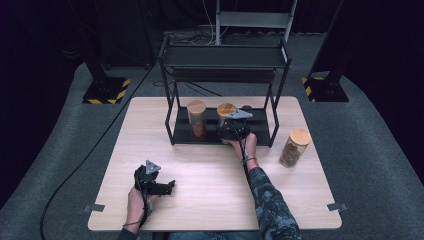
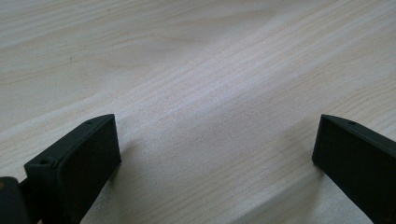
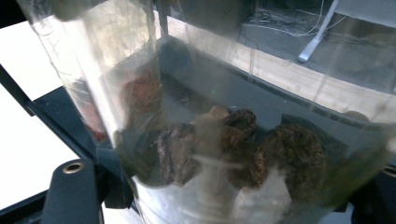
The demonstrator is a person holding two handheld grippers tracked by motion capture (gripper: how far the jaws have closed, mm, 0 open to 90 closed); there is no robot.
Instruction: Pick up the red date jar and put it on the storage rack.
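A clear glass jar (image 1: 226,119) with a wooden lid and dark brown chunks inside stands at the front of the black rack's lower shelf (image 1: 260,131). My right gripper (image 1: 235,131) is shut on the jar's lower part. In the right gripper view the jar (image 3: 224,93) sits close up between the two black jaws of my right gripper (image 3: 224,191). My left gripper (image 1: 167,186) rests low over the near left of the table, open, with bare wood between its jaws (image 2: 217,149).
A second lidded jar (image 1: 196,119) stands on the same shelf, left of the held one. A third jar (image 1: 295,147) stands on the table (image 1: 150,130) right of the rack (image 1: 225,55). A further lid (image 1: 246,106) peeks out behind the right gripper.
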